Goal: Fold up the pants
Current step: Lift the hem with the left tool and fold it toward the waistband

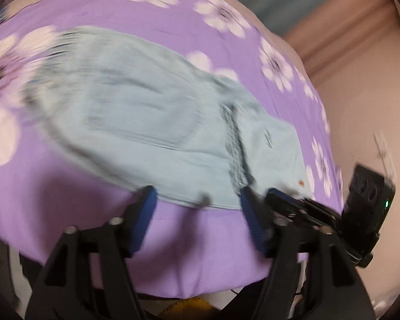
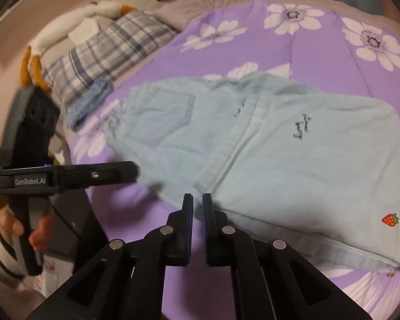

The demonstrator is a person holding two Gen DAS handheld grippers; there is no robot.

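Light blue denim pants lie folded on a purple flowered bedspread, with a back pocket, dark stitched lettering and a small strawberry patch showing. My right gripper hovers at the pants' near edge with its jaws nearly closed and nothing between them. In the blurred left wrist view the pants lie ahead, and my left gripper is open at their near edge, holding nothing. The left gripper's body also shows in the right wrist view, and the right one's in the left wrist view.
A plaid pillow, a folded blue cloth and a plush toy lie at the bed's far left. The bedspread drops off at the bed's near edge. A wall rises to the right.
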